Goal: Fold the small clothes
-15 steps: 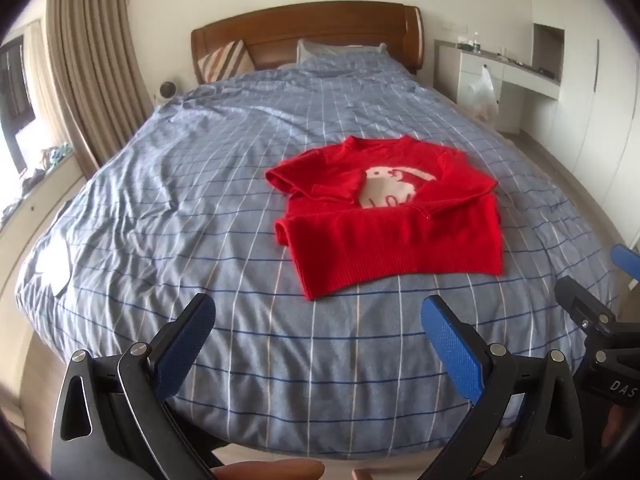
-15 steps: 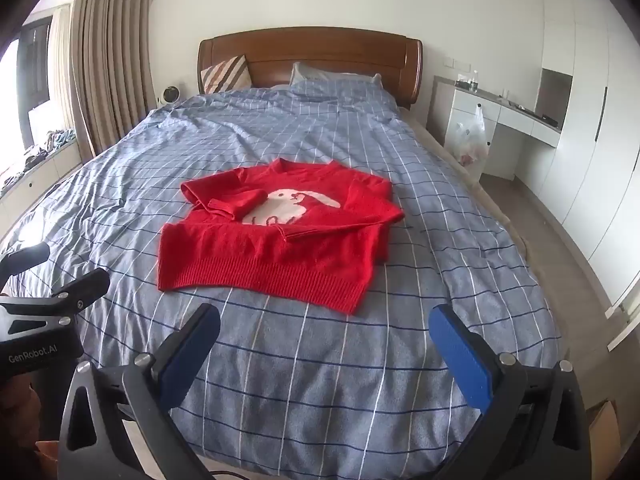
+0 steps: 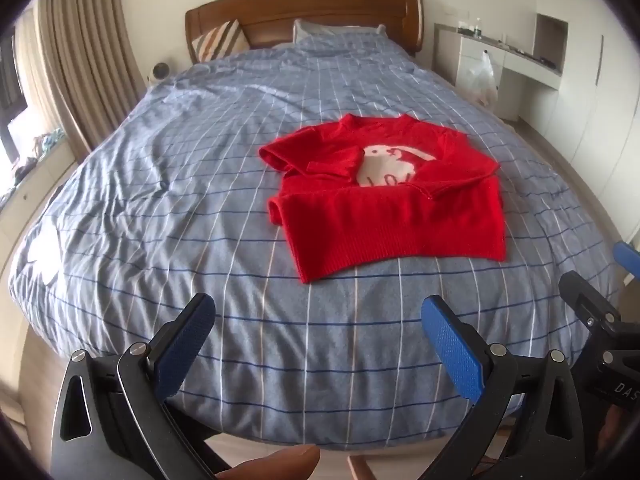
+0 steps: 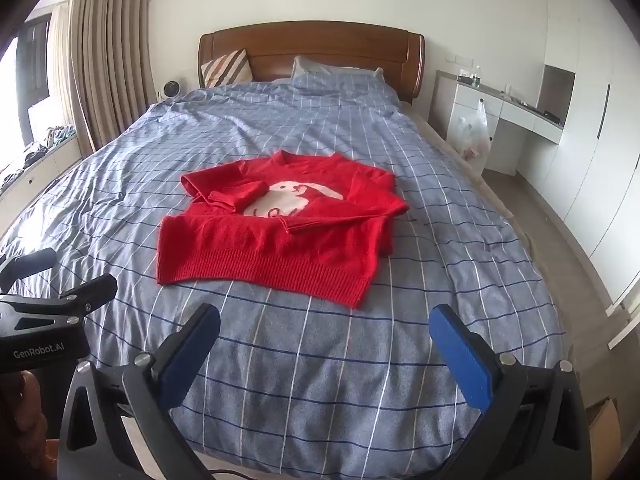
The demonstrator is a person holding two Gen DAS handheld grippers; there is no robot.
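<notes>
A small red sweater (image 3: 392, 208) with a white rabbit print lies flat on the bed, both sleeves folded in over its chest; it also shows in the right wrist view (image 4: 280, 236). My left gripper (image 3: 318, 320) is open and empty, held over the foot of the bed, short of the sweater's hem. My right gripper (image 4: 324, 328) is open and empty, also short of the hem. The right gripper shows at the right edge of the left wrist view (image 3: 600, 288), and the left gripper shows at the left edge of the right wrist view (image 4: 44, 276).
The bed has a blue checked duvet (image 4: 320, 380), a wooden headboard (image 4: 312, 52) and pillows (image 4: 336, 72). Curtains (image 4: 108, 60) and a window ledge are on the left. A white desk with a plastic bag (image 4: 474, 136) and wardrobes stand on the right.
Both grippers have moved slightly forward toward the sweater. The sweater has not moved.
</notes>
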